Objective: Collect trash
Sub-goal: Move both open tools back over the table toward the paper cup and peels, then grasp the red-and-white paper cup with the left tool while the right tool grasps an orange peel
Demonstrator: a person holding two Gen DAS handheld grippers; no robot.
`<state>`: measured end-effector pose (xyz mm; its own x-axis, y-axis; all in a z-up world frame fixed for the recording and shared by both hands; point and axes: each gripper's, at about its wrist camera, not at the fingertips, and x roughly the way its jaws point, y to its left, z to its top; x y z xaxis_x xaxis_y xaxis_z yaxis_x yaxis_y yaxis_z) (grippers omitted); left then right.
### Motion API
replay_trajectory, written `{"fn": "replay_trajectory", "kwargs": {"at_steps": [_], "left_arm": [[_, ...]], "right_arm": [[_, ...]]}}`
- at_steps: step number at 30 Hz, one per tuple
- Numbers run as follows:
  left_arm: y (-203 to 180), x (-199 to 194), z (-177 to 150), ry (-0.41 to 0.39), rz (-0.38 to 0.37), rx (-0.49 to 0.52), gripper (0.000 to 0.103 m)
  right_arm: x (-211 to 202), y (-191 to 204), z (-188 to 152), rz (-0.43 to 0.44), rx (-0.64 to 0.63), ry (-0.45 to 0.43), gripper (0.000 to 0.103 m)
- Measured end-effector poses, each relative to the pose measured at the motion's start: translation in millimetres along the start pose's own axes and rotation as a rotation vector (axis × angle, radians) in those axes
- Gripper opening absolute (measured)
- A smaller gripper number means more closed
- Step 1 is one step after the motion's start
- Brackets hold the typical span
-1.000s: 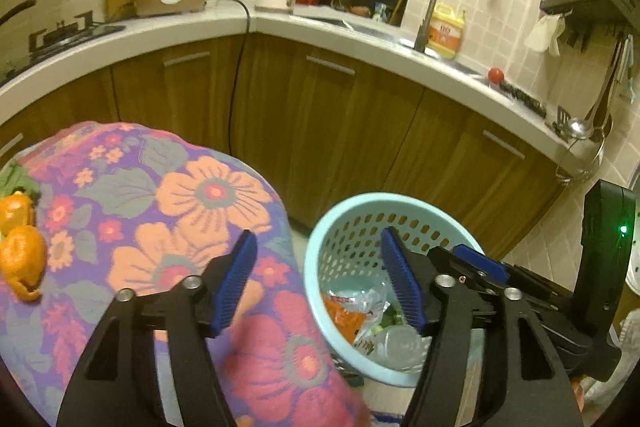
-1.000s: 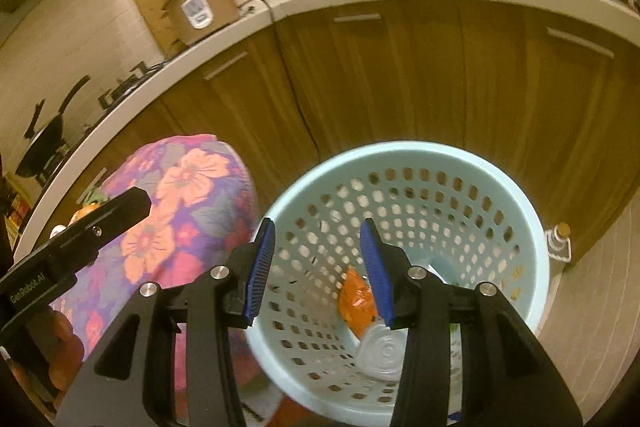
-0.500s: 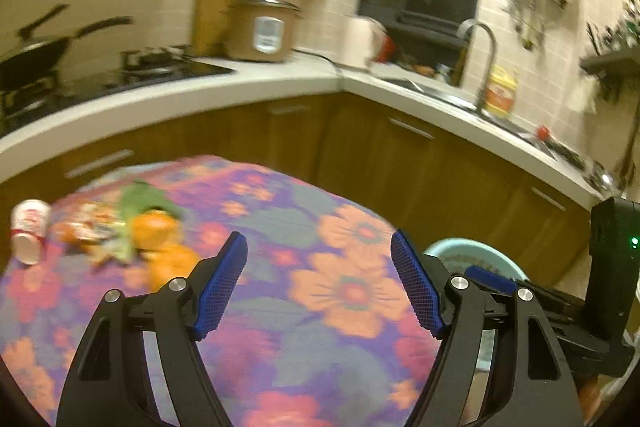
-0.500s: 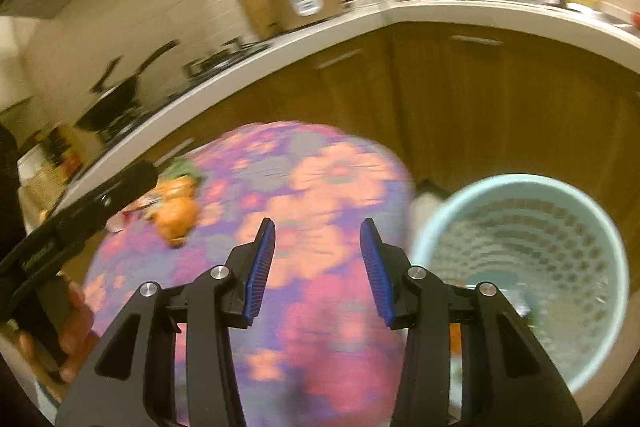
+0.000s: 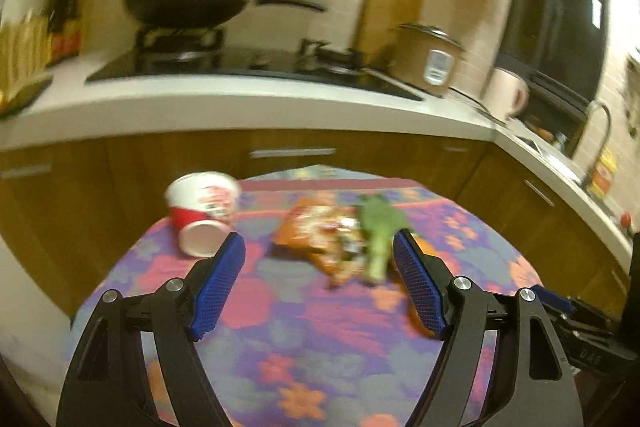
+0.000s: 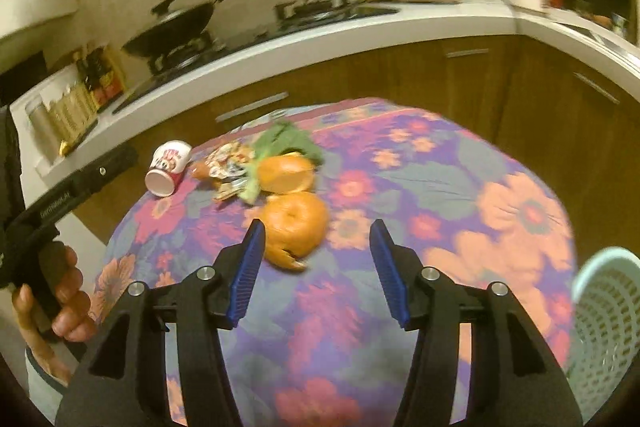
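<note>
Orange peel (image 6: 294,223) lies on your flowered surface (image 6: 440,187), just ahead of your right gripper (image 6: 316,267), whose fingers are spreading with nothing between them. Beyond it sit more peel (image 6: 286,175), a green leafy scrap (image 5: 376,239), a crumpled snack wrapper (image 5: 320,235) and a tipped paper cup (image 5: 202,213). Your left gripper (image 5: 320,283) faces the wrapper, fingers parted and empty. You appear to be reaching for the next piece; next, lower around one item and close. The basket (image 6: 608,327) waits beside the surface, at your right.
</note>
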<state>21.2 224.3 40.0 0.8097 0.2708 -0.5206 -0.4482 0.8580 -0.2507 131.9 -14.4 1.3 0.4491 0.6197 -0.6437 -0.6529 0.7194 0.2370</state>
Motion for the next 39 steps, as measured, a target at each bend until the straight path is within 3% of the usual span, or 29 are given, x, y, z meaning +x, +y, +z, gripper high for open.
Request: {"fn": "replay_trajectory", "kwargs": {"at_steps": [5, 16, 23, 30, 36, 38, 39], "left_arm": [[58.1, 26.6, 15.2, 0.048, 0.033, -0.080, 0.075], [120.1, 90.6, 25.6, 0.144, 0.045, -0.259, 0.075], [124.9, 109.8, 17.4, 0.182, 0.005, -0.286, 0.072], [124.6, 117.8, 13.3, 0.216, -0.020, -0.290, 0.059], [115.5, 116.2, 12.9, 0.208, 0.001, -0.240, 0.057], [112.3, 113.3, 13.0, 0.199, 0.003, -0.225, 0.057], [111.8, 111.4, 12.9, 0.195, 0.004, -0.220, 0.057]], "right_arm": [[36.1, 19.9, 10.0, -0.016, -0.059, -0.005, 0.061], [79.3, 13.5, 13.7, -0.064, -0.029, 0.042, 0.062], [89.7, 26.7, 11.7, -0.091, -0.094, 0.074, 0.063], [95.3, 32.0, 8.0, -0.138, -0.122, 0.105, 0.064], [104.6, 20.5, 7.9, -0.126, -0.065, 0.168, 0.063], [102.7, 21.1, 7.5, -0.126, -0.071, 0.161, 0.047], [102.5, 22.6, 6.5, -0.134, -0.081, 0.163, 0.045]]}}
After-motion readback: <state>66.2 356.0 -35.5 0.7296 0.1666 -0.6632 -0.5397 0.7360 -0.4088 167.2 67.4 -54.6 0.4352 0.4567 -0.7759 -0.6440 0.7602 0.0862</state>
